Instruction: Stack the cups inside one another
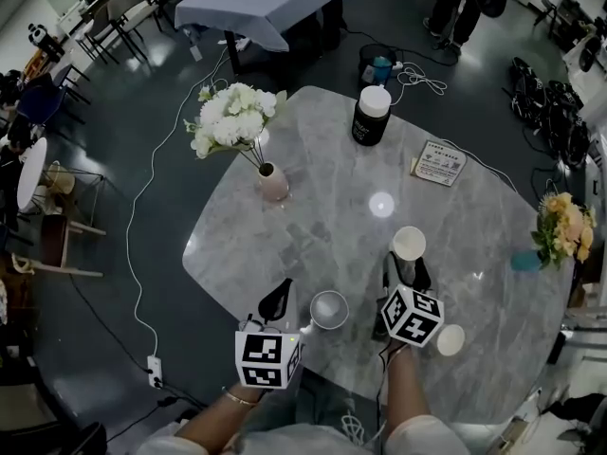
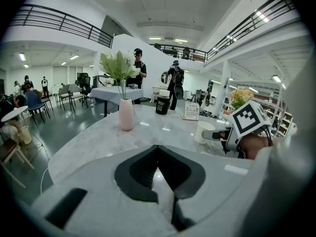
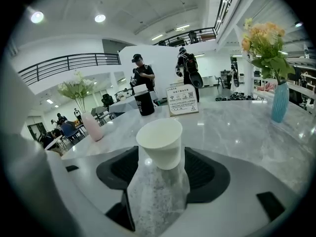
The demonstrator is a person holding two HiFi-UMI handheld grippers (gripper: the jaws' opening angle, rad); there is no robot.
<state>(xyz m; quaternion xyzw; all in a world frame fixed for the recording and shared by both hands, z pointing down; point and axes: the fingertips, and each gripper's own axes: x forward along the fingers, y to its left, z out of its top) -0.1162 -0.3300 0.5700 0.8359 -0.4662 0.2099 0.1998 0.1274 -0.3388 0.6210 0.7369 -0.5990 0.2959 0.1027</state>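
Observation:
A white paper cup (image 1: 409, 243) stands upright on the marble table (image 1: 313, 216), right between the tips of my right gripper (image 1: 403, 267). In the right gripper view that cup (image 3: 160, 142) sits in the wide gap of the right gripper (image 3: 160, 153), which is open around it. A second cup (image 1: 329, 308) stands between the two grippers, and a third cup (image 1: 450, 339) stands just right of the right gripper. My left gripper (image 1: 281, 294) hovers left of the second cup. Its jaws meet at the tips with nothing between them (image 2: 158, 148). The left gripper view also shows the first cup (image 2: 203, 131).
A pink vase of white flowers (image 1: 273, 183) stands at the table's left, with a black jar with a white lid (image 1: 371, 115) and a printed card (image 1: 439, 163) at the far side. A teal vase of orange flowers (image 1: 524, 261) stands at the right edge. People stand beyond the table.

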